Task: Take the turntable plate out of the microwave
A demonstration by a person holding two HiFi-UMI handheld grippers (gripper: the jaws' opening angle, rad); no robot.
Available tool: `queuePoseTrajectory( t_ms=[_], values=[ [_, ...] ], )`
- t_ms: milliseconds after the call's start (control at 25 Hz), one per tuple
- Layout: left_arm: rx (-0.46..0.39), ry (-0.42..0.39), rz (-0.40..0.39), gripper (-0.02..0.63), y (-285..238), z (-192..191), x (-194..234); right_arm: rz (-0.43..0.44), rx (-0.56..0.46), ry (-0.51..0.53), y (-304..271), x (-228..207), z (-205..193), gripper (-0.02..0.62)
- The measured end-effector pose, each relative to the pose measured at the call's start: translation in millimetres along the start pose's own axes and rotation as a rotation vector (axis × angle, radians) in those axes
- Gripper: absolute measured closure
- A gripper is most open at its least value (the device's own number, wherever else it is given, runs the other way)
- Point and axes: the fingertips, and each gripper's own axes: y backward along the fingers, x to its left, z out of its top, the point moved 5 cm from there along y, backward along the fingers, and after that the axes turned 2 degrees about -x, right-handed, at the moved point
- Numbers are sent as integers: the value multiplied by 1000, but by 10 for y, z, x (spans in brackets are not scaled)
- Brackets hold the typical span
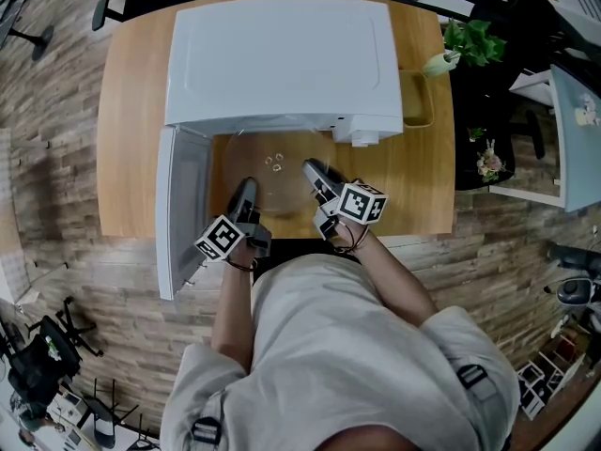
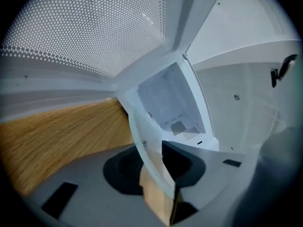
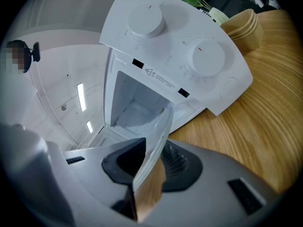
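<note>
The clear glass turntable plate (image 1: 274, 178) hangs level in front of the open white microwave (image 1: 282, 54), above the wooden table (image 1: 131, 120). My left gripper (image 1: 246, 190) is shut on the plate's left rim and my right gripper (image 1: 311, 169) on its right rim. In the left gripper view the plate's edge (image 2: 154, 167) runs between the dark pads (image 2: 125, 169), with the empty cavity (image 2: 173, 103) beyond. Seen from the right gripper view, the rim (image 3: 156, 150) is likewise clamped between the pads (image 3: 177, 162), in front of the cavity (image 3: 135, 103).
The microwave door (image 1: 183, 205) stands swung open at the left, reaching past the table's front edge. The control panel with two dials (image 3: 189, 56) is at the right. Stacked wooden bowls (image 3: 244, 27) and a green plant (image 1: 470, 40) sit right of the microwave.
</note>
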Motion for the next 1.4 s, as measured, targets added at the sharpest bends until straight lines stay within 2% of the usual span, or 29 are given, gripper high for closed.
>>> queuePoseTrajectory(
  t_ms=[920, 1400],
  values=[
    [-95, -42, -49, 479, 475, -399, -442, 106, -36, 75, 658, 249, -5, 491],
    [-50, -106, -99, 479, 645, -418, -856, 155, -135, 102, 1056, 511, 88, 491]
  ],
)
